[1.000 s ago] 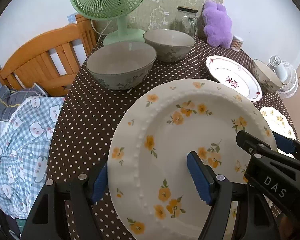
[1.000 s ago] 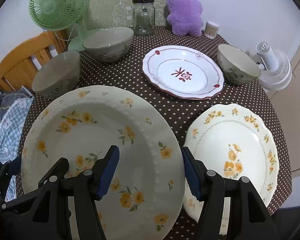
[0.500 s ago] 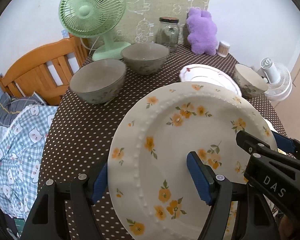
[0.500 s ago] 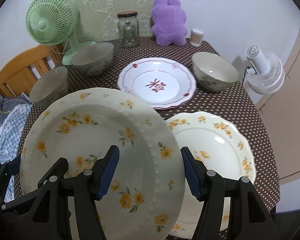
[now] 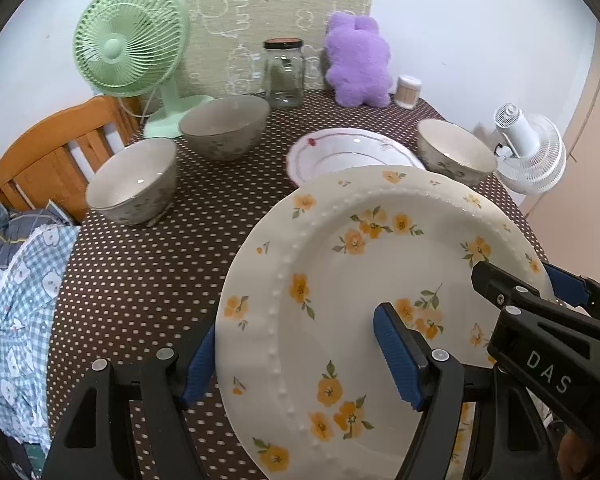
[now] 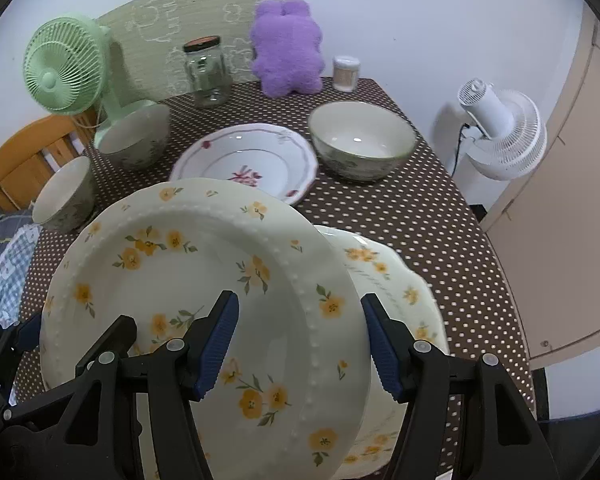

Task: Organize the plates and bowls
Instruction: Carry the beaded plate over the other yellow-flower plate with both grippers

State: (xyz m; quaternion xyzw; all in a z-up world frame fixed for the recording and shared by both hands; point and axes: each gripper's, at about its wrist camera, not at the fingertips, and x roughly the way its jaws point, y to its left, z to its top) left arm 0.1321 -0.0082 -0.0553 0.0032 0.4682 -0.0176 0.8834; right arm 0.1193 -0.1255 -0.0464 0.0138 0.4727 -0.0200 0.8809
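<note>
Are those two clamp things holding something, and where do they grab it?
Yes: both grip the yellow-flowered plate by its rim, the left gripper on its left edge, the right gripper on its right edge.

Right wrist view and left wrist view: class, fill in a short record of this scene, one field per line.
held item: cream round plate with orange flowers, raised above the table
left gripper: shut on its left rim
right gripper: shut on its right rim
below: scalloped yellow-flower plate on brown polka-dot tablecloth
bowls on table: three
</note>
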